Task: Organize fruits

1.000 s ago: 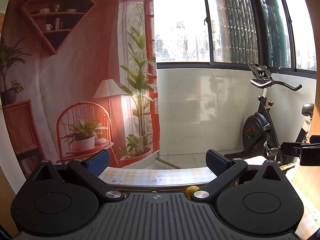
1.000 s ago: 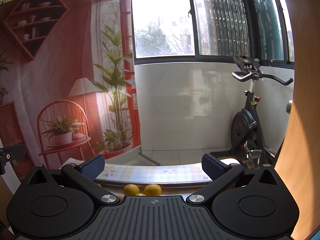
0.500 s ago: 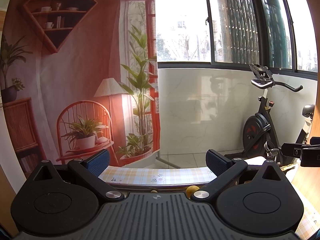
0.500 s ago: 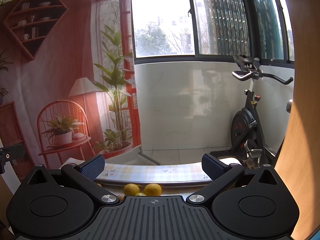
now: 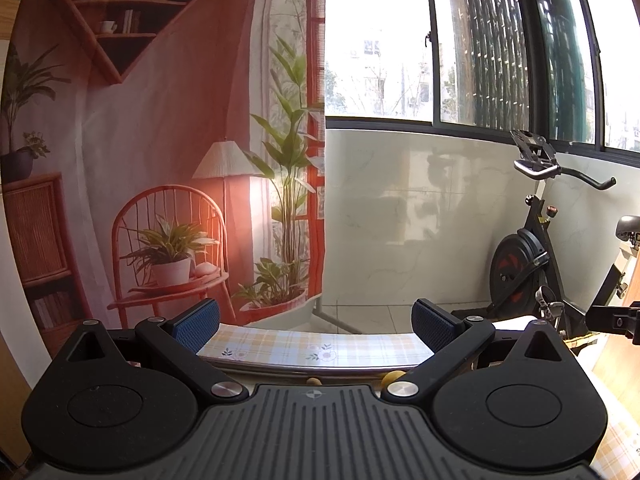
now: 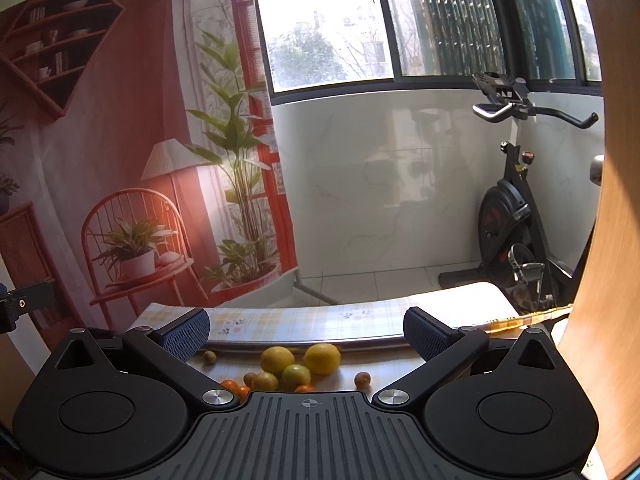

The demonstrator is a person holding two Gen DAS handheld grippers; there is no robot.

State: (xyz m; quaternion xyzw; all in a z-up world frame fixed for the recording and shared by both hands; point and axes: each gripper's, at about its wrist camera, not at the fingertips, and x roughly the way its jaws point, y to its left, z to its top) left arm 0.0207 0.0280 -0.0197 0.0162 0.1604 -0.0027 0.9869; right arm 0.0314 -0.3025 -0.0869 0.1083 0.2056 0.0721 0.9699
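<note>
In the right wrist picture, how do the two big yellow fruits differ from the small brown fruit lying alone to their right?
The two big yellow fruits are far larger and bright yellow; the small brown fruit is dull brown. The yellow ones lie side by side, by smaller greenish fruits; the brown one lies apart. All are roundish and rest on the checked tablecloth.

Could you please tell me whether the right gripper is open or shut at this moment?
Open. The right gripper has its blue pads spread wide apart with nothing between them; the yellow fruits lie untouched on the table beyond.
</note>
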